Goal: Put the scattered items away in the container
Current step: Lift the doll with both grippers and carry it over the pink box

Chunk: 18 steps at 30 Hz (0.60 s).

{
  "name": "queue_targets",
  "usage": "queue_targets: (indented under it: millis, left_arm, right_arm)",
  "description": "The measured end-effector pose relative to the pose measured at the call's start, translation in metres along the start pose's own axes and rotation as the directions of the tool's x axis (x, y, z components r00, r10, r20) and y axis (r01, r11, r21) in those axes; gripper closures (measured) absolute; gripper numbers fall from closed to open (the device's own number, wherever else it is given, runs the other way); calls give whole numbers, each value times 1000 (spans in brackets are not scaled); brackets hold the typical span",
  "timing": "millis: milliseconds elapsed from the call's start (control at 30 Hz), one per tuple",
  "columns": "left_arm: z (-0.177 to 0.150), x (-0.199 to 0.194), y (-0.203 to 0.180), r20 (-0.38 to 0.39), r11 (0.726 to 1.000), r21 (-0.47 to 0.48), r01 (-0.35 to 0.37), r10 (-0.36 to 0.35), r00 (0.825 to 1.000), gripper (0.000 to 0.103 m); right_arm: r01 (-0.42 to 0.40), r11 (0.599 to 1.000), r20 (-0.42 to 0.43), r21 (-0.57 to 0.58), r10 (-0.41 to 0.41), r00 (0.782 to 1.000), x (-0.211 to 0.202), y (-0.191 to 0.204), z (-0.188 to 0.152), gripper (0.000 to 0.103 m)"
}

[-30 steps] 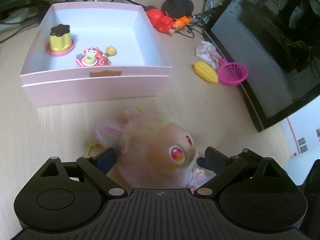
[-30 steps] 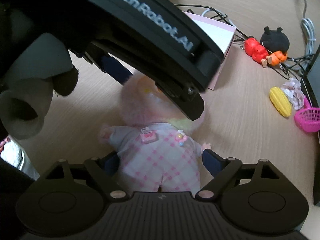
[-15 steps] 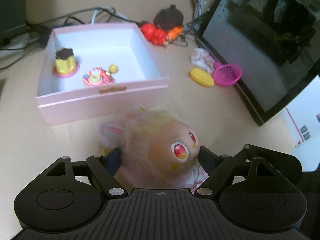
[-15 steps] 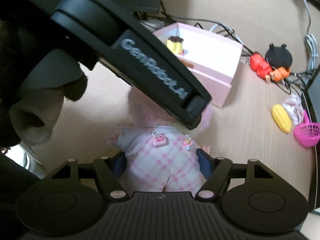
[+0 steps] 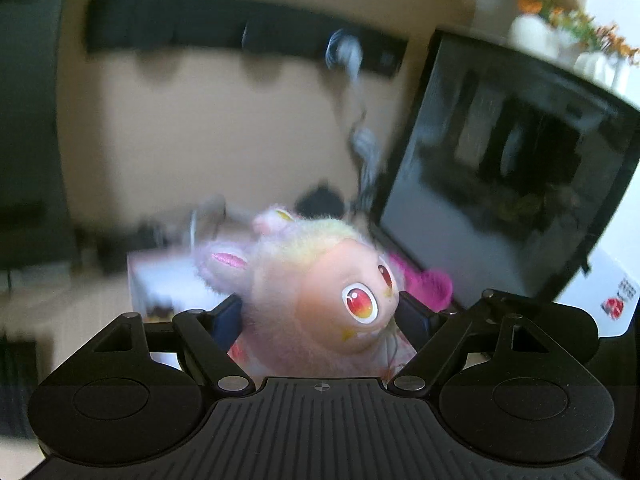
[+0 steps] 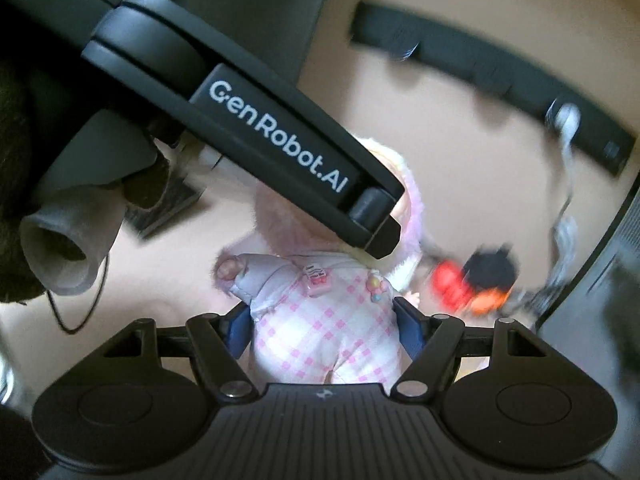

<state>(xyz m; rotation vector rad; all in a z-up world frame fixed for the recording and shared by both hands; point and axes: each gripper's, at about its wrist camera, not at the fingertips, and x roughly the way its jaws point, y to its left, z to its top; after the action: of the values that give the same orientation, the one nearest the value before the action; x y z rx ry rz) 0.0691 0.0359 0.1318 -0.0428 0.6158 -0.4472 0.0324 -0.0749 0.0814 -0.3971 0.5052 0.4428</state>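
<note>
The left gripper (image 5: 320,314) had its fingers (image 5: 228,318) pressed in on either side of the plush doll (image 5: 320,280) at the furry head, holding it wide rather than pinching it flat. Further right, the right gripper (image 6: 326,330) had its fingers (image 6: 240,330) clamped the same way round the doll's pink-checked body, so both hands carried the one toy together, head far and legs near, its long axis running away from the right-hand camera. The doll hung clear of the worktop (image 6: 460,128), and the pink box (image 5: 160,276) sat just beyond and to the left of the head, blurred. From there, I judged the carry needed to go forward and leftward, head first, with the left gripper the nearer to the box.
</note>
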Motion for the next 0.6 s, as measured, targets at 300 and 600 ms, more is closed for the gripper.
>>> queue_targets:
  millis: [300,600]
  left_arm:
    - [53,44,10,3,993,117,-19,19,1000,19]
    - [48,116,42,-113,981,146,128,-112,987,26]
  right_arm:
    - [67,991,13,113,-69,998,57,-24,26,31]
    - [60,982,-134,178,-37,990,137,-31,15,37]
